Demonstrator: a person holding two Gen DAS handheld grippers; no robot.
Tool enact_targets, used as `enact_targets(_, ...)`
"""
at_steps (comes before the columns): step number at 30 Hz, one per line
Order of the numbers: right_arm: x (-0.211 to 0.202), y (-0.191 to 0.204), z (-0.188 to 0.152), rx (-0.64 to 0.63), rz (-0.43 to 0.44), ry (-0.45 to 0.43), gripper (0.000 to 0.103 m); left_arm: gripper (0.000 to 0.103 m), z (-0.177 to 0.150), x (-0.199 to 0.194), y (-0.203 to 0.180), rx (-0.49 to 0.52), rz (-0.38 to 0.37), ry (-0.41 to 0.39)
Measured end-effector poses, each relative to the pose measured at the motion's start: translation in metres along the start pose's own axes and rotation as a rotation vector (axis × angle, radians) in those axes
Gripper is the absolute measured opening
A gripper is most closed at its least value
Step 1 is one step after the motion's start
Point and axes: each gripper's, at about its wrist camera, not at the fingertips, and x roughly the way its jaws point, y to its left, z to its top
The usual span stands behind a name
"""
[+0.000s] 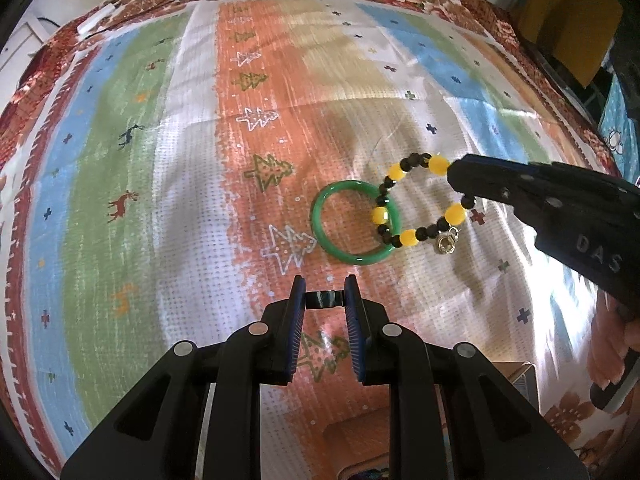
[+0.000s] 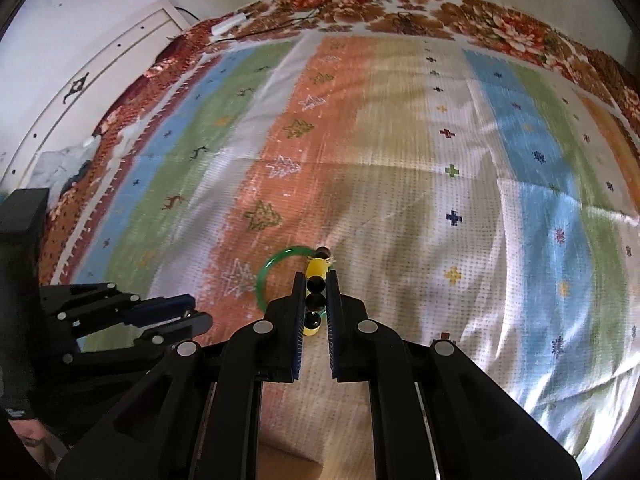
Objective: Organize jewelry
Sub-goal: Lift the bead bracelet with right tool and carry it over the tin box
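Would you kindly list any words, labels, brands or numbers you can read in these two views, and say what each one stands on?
"DAS": raised letters on the black body of the right gripper, seen in the left wrist view; the lettering runs on toward the picture's edge, so more may follow.
No other readable text: the striped cloth carries only printed trees, deer and crosses, and the beaded bracelet and green bangle bear none.

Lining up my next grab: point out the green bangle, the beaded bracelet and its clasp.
green bangle (image 1: 320, 216): left wrist view, left rim.
beaded bracelet (image 1: 409, 238): left wrist view, lower yellow bead.
clasp (image 1: 447, 241): left wrist view, metal ring.
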Motion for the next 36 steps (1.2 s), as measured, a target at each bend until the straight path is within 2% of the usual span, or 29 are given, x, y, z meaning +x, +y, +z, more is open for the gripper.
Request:
enact_targets(20, -0.054, 0.016, -0.030, -0.064, 0.006, -0.081, 0.011, 0.019, -0.013, -0.038, -0.016, -0.017, -0.029, -0.086)
enact_targets(31, -0.084, 0.019, -0.047, -0.076, 0.008, -0.144, 0.011, 0.019, -0.026, -0.058, -0.022, -0.015, -0.004, -0.134)
enact_targets(36, -0.094, 0.025, -0.057, -0.092, 0.025, -0.157, 0.011, 0.019, -0.034, -0.074, -0.026, -0.019, -0.035, -0.171)
